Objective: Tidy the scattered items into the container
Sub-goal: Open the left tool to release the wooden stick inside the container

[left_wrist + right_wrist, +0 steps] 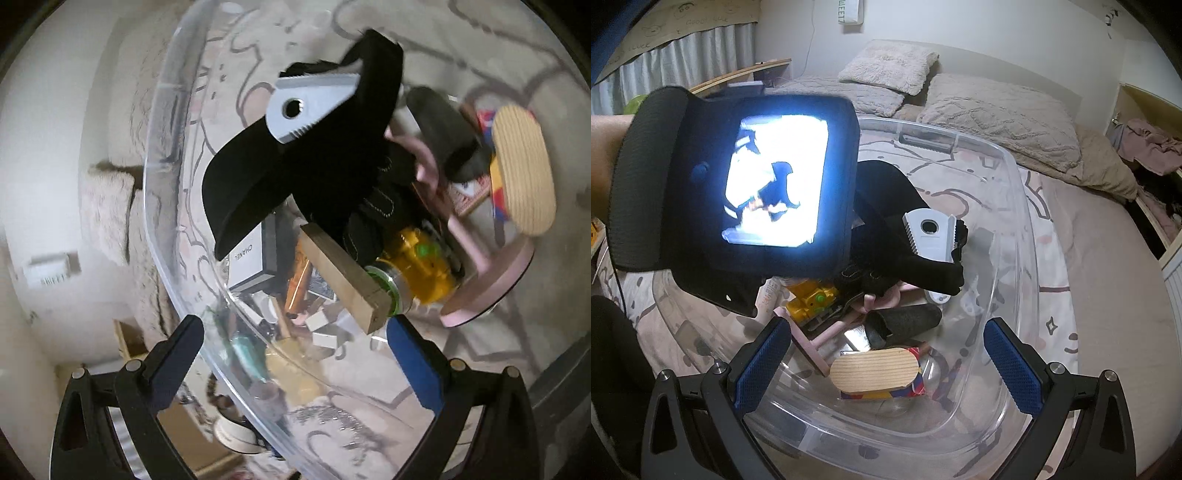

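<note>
We see the left tool (295, 354) held low against the curved wall of the clear container (173, 229), its fingers apart with nothing between them; the transparent rim runs between the pads from seven o'clock up to twelve, so we judge it is hovering at the bin's edge rather than gripping. Inside, from left to right in that view: a white boxed item printed CHANEL (251, 262) near the wall at six o'clock of the black cap (295, 177); a wooden block (347, 277) leaning across the pile; a yellow toy (421, 273) beside it; a pink stand (487, 280) and a wood-topped block (524, 170) at three o'clock. A grey serrated clip (314, 107) sits on the cap, which lies on top of the heap, presumably because it went in late.

From the right view, the back of the left device with its lit screen (775, 181) fills nine to eleven o'clock, over the bin; the right tool (886, 365) hangs above the near wall, fingers wide and empty. The container rests on the bed (1108, 258), and we see no loose items on the sheet around it; we judge the tidying nearly done.
</note>
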A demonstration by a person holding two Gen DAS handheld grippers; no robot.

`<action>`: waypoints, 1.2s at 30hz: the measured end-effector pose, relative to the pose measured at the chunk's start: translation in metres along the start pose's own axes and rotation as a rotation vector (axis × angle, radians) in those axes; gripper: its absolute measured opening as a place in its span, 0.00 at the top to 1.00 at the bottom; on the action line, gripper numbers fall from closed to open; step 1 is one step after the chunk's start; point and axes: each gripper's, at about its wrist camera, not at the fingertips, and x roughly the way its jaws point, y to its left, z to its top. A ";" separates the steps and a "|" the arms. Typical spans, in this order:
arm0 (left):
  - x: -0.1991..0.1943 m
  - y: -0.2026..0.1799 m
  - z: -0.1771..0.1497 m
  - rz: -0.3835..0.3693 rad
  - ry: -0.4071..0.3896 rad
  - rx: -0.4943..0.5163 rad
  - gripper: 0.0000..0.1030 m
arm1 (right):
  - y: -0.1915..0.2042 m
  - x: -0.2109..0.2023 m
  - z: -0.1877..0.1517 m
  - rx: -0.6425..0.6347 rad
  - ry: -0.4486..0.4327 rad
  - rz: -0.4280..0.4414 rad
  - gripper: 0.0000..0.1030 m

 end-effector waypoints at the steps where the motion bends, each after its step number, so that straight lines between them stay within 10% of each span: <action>1: 0.004 -0.001 0.001 -0.001 0.006 0.013 0.03 | 0.000 0.000 0.000 0.000 0.001 0.000 0.00; 9: 0.026 -0.007 0.002 -0.026 0.048 0.072 0.03 | 0.001 0.001 0.000 -0.002 -0.002 0.000 0.00; 23: 0.067 0.003 0.031 0.195 0.120 0.120 0.01 | 0.000 0.001 0.000 -0.001 -0.008 -0.004 0.00; 36: 0.038 -0.012 0.017 0.013 0.058 0.205 0.01 | 0.001 0.002 0.000 -0.005 -0.015 0.000 0.00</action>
